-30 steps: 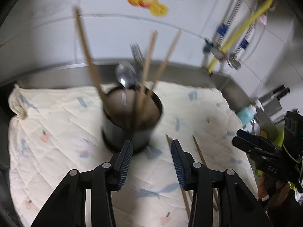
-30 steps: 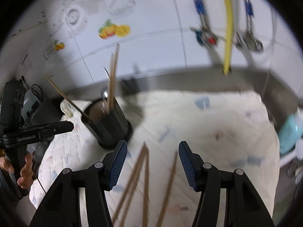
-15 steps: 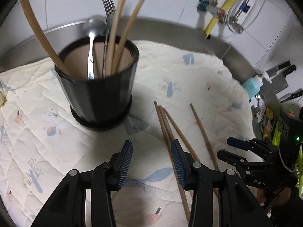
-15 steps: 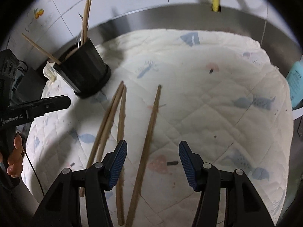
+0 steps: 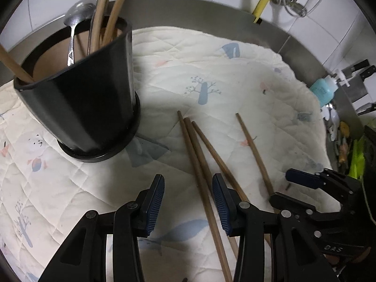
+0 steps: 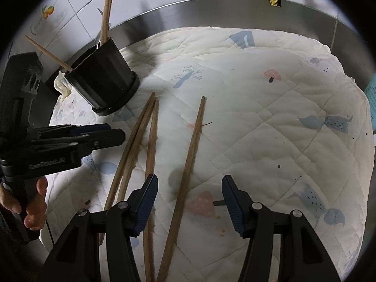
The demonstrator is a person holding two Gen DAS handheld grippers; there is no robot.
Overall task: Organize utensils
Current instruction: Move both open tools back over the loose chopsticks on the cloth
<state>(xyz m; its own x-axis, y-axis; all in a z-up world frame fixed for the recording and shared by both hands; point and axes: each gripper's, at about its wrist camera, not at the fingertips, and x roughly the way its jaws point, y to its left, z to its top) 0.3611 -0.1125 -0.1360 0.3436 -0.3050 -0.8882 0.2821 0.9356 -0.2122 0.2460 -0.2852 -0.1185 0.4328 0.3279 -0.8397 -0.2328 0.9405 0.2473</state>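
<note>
Wooden chopsticks point(image 6: 150, 145), four of them, are laid flat on the quilted cloth point(image 6: 270, 108) just beside the black holder point(image 5: 80, 108), three bunched together and one set apart. Only in the left wrist view are the holder's spoon point(image 5: 75, 21) and pale upright sticks seen closely; only in the right wrist view is a hand point(image 6: 28, 202) seen gripping the left gripper point(image 5: 188, 197). Both it and the right gripper point(image 6: 189, 198) are tilted downward, jaws parted, nothing clamped.
</note>
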